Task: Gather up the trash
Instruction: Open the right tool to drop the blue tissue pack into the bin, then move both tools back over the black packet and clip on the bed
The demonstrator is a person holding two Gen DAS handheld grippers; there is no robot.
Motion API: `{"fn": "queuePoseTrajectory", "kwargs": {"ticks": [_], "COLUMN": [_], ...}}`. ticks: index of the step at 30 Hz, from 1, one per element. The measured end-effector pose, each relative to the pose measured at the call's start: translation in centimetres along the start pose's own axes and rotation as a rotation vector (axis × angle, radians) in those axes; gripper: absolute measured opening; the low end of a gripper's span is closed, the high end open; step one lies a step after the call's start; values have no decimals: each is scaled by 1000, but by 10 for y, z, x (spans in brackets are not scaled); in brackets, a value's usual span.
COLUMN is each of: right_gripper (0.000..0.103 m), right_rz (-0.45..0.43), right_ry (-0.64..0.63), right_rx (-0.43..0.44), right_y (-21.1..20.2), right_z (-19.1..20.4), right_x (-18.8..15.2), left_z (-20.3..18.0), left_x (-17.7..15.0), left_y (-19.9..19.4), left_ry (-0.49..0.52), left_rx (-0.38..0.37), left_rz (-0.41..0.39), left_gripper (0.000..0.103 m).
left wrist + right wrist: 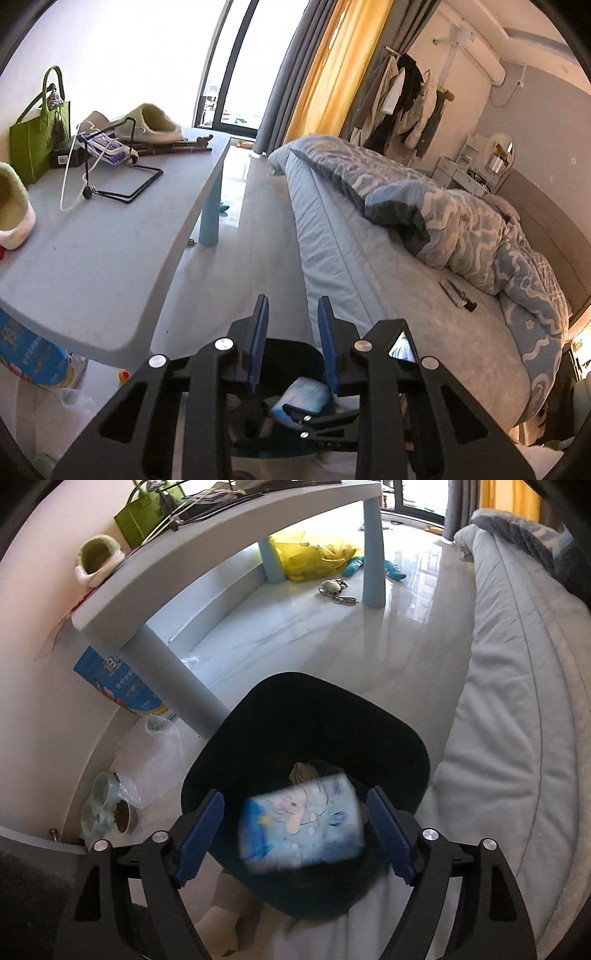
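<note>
In the right wrist view my right gripper (295, 805) is open above a dark bin (258, 716) on the floor. A light blue tissue pack (301, 821) with a cartoon print is blurred between the fingers, touching neither pad, over the bin's mouth. Some crumpled brownish trash (303, 771) lies inside the bin. In the left wrist view my left gripper (293, 314) is open and empty, above the same bin (291, 354). The tissue pack (304, 400) and the right gripper's black frame show below it.
A grey table (110, 258) with slippers, a green bag (37, 140), a stand and packets stands on the left. The bed (406, 277) with a blue quilt lies right. On the floor are a yellow bag (314, 554), a plastic bag (155, 768) and pet bowls (107, 808).
</note>
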State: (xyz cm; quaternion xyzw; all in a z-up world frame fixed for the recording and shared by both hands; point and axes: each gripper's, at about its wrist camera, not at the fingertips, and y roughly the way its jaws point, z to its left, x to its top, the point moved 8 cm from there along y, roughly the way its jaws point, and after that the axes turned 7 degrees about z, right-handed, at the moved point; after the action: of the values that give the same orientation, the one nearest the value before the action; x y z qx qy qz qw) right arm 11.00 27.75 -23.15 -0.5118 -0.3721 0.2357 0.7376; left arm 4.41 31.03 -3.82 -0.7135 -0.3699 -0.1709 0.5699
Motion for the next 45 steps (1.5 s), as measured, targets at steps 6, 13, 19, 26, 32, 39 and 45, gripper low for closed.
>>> {"fn": "queuePoseTrajectory", "kwargs": {"ticks": [6, 13, 19, 26, 32, 39, 45], "right_gripper": [82, 82, 82, 82, 82, 82, 82], "right_rz": [-22, -73, -151, -210, -250, -288, -306], "right_ry": [-8, -24, -8, 9, 36, 58, 80], "right_rx": [-2, -5, -7, -20, -32, -58, -87], "right_y": [-10, -34, -64, -94, -117, -140, -153], "right_z": [0, -9, -30, -59, -87, -121, -148], "right_x": [2, 3, 10, 13, 12, 6, 0], "left_z": [-6, -22, -42, -70, -95, -122, -144], "left_x": [8, 20, 32, 42, 47, 52, 54], "left_y": [-7, -11, -9, 4, 23, 41, 56], "left_ry": [1, 12, 37, 59, 78, 97, 121], "left_rx": [1, 0, 11, 1, 3, -10, -20], "left_rz": [-33, -66, -94, -100, -89, -80, -69], "left_gripper": [28, 28, 29, 32, 42, 50, 55]}}
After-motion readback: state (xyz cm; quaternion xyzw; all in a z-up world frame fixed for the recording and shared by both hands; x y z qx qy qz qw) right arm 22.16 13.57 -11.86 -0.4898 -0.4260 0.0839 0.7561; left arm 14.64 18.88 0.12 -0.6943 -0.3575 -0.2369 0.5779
